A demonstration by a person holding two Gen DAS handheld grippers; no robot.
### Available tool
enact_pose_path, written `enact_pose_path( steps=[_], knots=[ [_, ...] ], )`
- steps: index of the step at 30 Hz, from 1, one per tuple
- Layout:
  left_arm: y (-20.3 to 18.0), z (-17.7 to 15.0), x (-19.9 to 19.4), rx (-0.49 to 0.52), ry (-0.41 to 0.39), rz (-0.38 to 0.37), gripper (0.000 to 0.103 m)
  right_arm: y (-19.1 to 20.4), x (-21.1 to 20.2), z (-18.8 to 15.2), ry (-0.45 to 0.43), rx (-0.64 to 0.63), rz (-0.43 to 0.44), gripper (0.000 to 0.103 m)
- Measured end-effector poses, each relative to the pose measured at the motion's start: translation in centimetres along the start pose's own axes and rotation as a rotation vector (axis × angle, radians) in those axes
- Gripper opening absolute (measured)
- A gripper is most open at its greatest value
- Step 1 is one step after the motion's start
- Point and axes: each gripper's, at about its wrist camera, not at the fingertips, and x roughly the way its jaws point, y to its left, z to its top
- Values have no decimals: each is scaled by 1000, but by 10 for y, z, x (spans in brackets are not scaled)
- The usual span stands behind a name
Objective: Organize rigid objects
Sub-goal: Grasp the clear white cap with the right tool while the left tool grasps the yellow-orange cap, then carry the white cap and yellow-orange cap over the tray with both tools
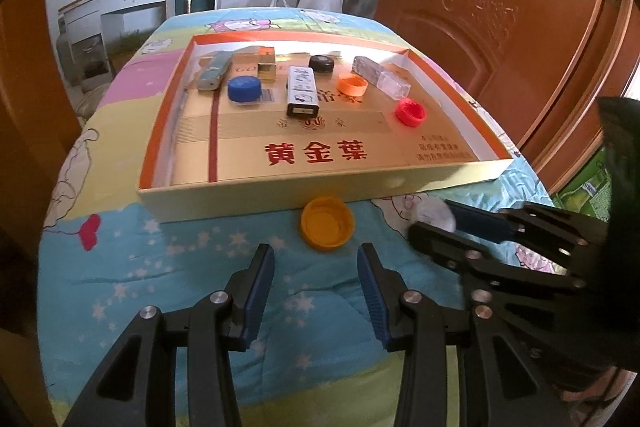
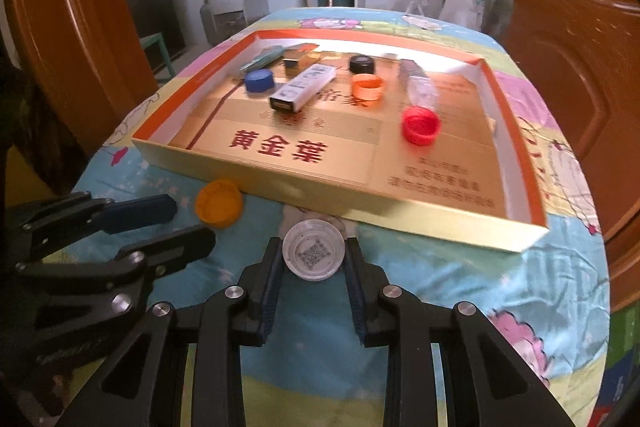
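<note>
Clear round plastic cap, on the patterned quilt just before the shallow cardboard tray, is clamped between the right gripper pads, pending lift into the tray, while the left gripper is held apart behind the yellow plastic cap.

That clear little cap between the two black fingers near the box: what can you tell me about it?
The clear cap is a small round lid of see-through plastic, lying open side up on the patterned cloth, with a square printed code inside. It sits just in front of the shallow box. The right gripper has a blue-padded finger at each of its sides, seemingly touching. From the left wrist view it is mostly hidden.
</note>
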Motion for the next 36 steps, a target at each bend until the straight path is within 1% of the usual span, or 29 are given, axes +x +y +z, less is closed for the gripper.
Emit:
enact_pose_path(
  steps=[6,13,14,15,16,19,25,36],
  knots=[
    [-9,10,11,29,-8,33,43,-18,-12,-6,-13,46,-5,31],
    [-18,13,18,61,-18,98,43,-29,-16,-9,-19,78,1,31],
    [-19,13,18,62,-20,107,42,-30,-16,-10,-18,81,2,31],
    [-19,13,18,62,-22,116,37,-30,-15,-10,-17,82,3,31],
    [-18,13,17,57,-26,117,30,-30,-15,-10,-16,83,4,31],
    [-15,14,16,39,-28,100,30,-30,-15,-11,-14,85,8,31],
    [-14,13,13,38,-36,91,30,-29,-16,-11,-20,84,8,31],
    [-13,16,-13,23,-90,66,30,-21,-30,-5,-47,64,12,31]
  ],
)
